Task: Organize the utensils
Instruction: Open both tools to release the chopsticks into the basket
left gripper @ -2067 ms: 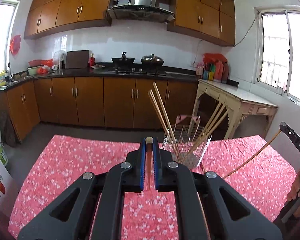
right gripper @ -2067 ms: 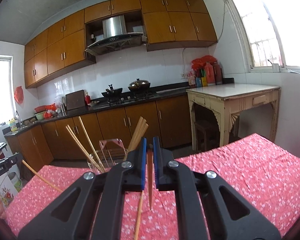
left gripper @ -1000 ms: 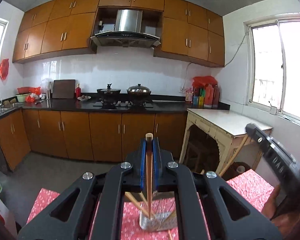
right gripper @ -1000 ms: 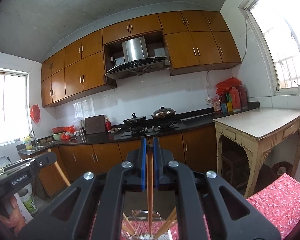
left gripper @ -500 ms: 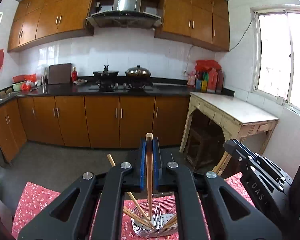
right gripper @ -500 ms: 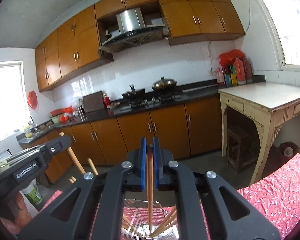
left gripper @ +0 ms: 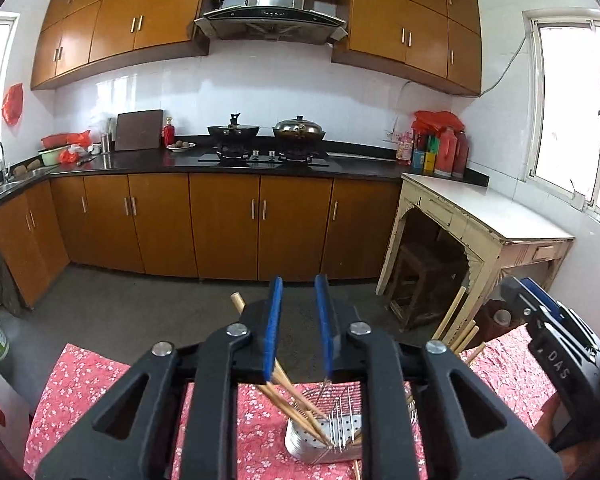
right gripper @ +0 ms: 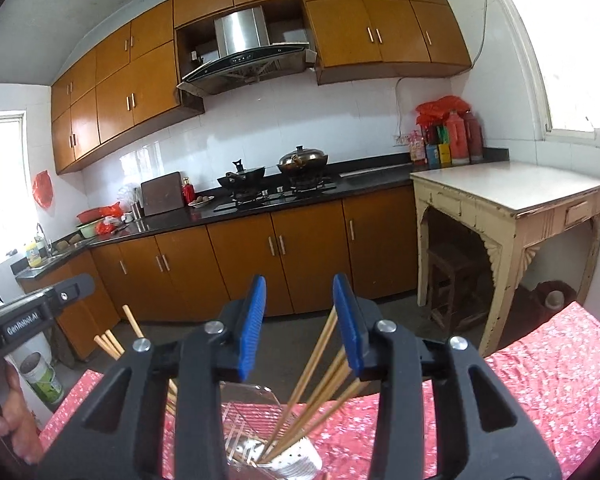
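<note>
A metal wire utensil holder (left gripper: 324, 438) stands on the red floral tablecloth (left gripper: 80, 392), just below both grippers; it also shows in the right wrist view (right gripper: 268, 452). Several wooden chopsticks (left gripper: 296, 400) lean inside it, also seen in the right wrist view (right gripper: 312, 372). My left gripper (left gripper: 299, 292) is open and empty right above the holder. My right gripper (right gripper: 299, 292) is open and empty too, with chopsticks fanned between its fingers. The right gripper's body (left gripper: 556, 344) shows at the right of the left wrist view.
The cloth-covered table (right gripper: 548, 376) drops off at its far edge onto grey floor. A cream side table (left gripper: 480, 224) stands at the right, brown kitchen cabinets (left gripper: 220, 224) behind. A green can (right gripper: 44, 376) sits at the left.
Both grippers were shut on a chopstick each above the holder. Both have opened, and the chopsticks now stand in the holder.
</note>
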Demonstrator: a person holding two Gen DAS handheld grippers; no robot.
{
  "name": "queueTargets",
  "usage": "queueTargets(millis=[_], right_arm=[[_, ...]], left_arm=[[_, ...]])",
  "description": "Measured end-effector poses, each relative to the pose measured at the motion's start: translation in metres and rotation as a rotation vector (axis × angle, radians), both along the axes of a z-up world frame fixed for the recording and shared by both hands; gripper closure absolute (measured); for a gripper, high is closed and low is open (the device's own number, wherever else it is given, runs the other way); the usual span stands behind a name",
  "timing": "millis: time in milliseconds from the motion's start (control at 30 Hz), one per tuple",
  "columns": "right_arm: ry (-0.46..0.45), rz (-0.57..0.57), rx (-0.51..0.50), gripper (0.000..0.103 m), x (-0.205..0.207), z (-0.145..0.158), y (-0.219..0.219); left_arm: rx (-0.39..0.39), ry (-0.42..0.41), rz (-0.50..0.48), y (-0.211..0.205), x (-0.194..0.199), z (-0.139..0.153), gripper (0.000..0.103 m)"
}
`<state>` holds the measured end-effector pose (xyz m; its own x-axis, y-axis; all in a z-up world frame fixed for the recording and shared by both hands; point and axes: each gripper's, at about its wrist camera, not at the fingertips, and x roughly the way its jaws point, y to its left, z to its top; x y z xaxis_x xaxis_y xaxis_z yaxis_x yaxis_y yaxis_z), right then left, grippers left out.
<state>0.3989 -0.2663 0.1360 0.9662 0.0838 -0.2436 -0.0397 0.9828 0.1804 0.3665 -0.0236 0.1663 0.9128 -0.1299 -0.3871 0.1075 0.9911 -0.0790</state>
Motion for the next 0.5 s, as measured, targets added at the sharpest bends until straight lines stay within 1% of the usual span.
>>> queueTargets(millis=[100,167,267,333,367,500], right_arm=[[0.002,-0.004,-0.001,0.067,-0.014,-0.002,-0.006],[0.008,-0.004,0.006,0.067,-0.029,-0.008,-0.011],[0.027,-0.005,-0.003,0.067,-0.053,-0.021,-0.015],[0.045,-0.006,-0.016,0.066,-0.071,-0.031,-0.017],[0.056,-0.001,-0.017,0.066,-0.079,-0.038,-0.018],[0.113,0.008,-0.027,0.066,-0.115,-0.071,-0.018]], left_arm=[[0.004,-0.006,0.013,0.007,-0.012,0.001,0.075],[0.006,-0.006,0.017,0.012,-0.023,-0.001,0.074],[0.007,-0.004,0.023,0.020,-0.038,-0.005,0.069],[0.006,-0.006,0.025,0.026,-0.058,-0.013,0.065],[0.009,-0.007,0.029,0.027,-0.064,-0.017,0.061],[0.005,0.032,0.028,0.036,-0.103,-0.049,0.060]])
